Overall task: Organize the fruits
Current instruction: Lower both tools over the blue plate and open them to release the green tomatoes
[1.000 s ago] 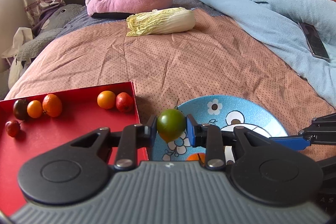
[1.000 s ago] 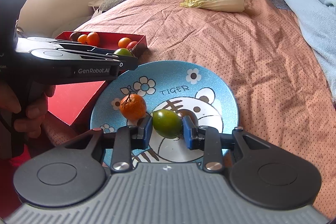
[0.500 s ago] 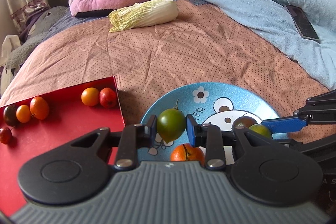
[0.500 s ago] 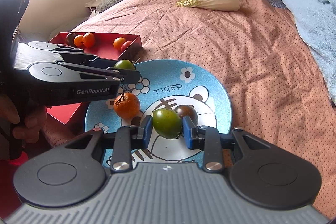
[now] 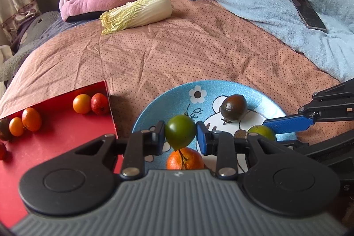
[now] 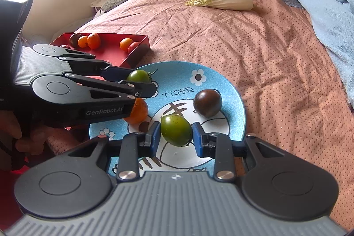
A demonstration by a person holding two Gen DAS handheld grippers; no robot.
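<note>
The left gripper (image 5: pixel 181 135) has its jaws closed on a green tomato (image 5: pixel 180 135) above the blue plate (image 5: pixel 177 92). On that plate, the right gripper (image 6: pixel 176 139) has its jaws around a green lime (image 6: pixel 176 129), beside a dark tomato (image 6: pixel 207 102) and an orange (image 6: pixel 138 112).

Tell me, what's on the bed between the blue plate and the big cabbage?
Nothing: between the blue plate and the cabbage there is only bare dotted pink bedspread, clearest in the right wrist view.
</note>
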